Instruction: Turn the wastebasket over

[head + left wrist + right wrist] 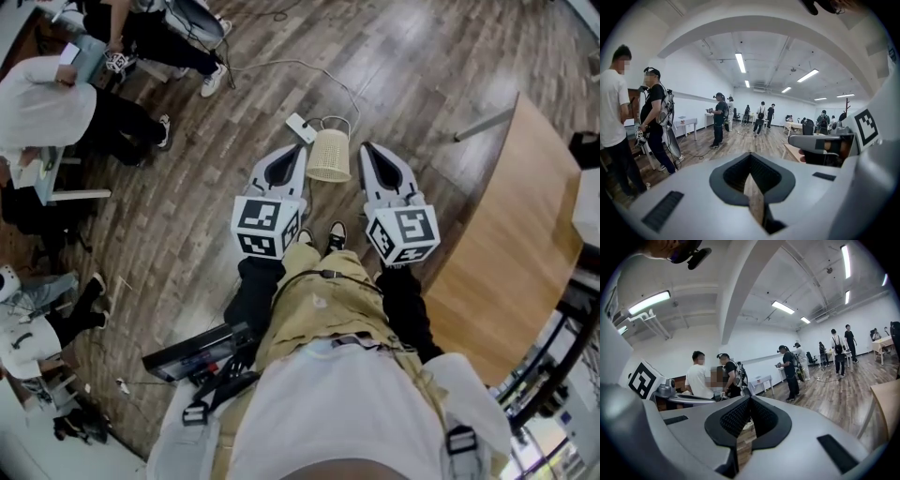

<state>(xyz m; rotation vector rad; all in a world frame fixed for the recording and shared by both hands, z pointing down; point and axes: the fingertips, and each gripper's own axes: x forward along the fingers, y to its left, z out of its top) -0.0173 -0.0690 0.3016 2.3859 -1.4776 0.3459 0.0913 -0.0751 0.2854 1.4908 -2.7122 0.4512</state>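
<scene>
A cream mesh wastebasket (329,156) stands on the wood floor just ahead of my feet, its narrower end away from me. My left gripper (300,150) hangs close by its left side, and my right gripper (367,148) close by its right side. I cannot tell whether either touches it. Both have their jaws together with nothing between them. In the left gripper view the left gripper (750,158) points out across the room, and the basket is out of sight. The right gripper view shows the same for the right gripper (749,400).
A wooden table (511,244) fills the right side. A white power strip (300,127) with its cable lies on the floor just beyond the basket. A seated person (56,103) and others are at the upper left. More people stand across the room (718,119).
</scene>
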